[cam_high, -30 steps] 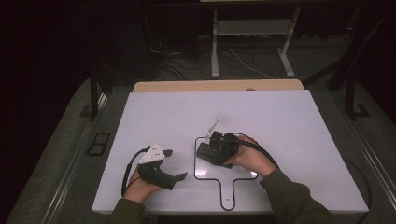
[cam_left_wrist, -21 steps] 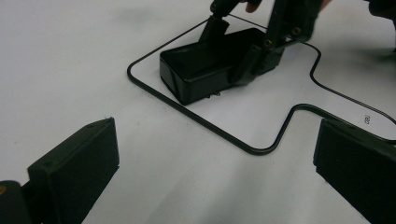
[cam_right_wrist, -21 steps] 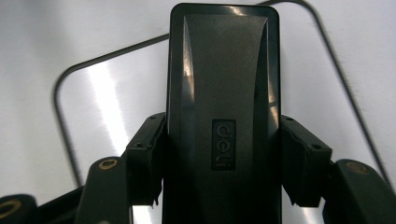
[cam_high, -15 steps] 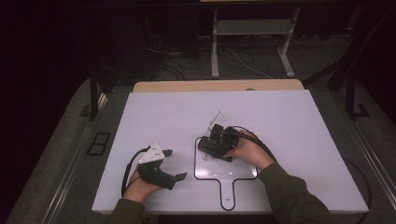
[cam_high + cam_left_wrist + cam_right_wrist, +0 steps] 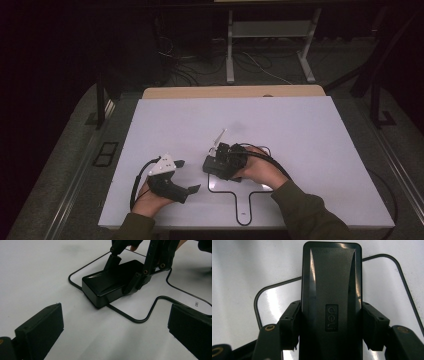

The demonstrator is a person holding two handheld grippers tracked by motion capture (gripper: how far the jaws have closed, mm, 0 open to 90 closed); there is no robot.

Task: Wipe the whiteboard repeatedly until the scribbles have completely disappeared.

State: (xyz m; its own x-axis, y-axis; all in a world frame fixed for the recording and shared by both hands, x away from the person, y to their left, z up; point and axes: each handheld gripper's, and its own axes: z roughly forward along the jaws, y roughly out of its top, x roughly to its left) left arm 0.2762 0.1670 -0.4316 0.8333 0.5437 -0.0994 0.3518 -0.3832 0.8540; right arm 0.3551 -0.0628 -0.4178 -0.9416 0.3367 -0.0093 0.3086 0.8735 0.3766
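Observation:
A glossy black oblong box (image 5: 331,290) with a "deli" mark lies over the left corner of a black paddle-shaped outline (image 5: 240,192) drawn on the white table (image 5: 300,130). My right gripper (image 5: 331,326) is shut on the box, one pad on each long side. In the high view the box (image 5: 212,166) is at mid-table with the right gripper (image 5: 223,159) over it. From the left gripper view the box (image 5: 110,286) looks to rest on the table. My left gripper (image 5: 189,176) lies at the front left, open and empty, pointing toward the box.
A wooden strip (image 5: 235,92) borders the table's far edge. Cables and a metal stand (image 5: 270,45) lie on the dark floor beyond. Each gripper trails a black cable (image 5: 137,182) on the table. Bare white surface spreads to the right and far side.
The right gripper, still shut on the box, shifted a little away and then came back toward the near left. The left gripper has stayed put.

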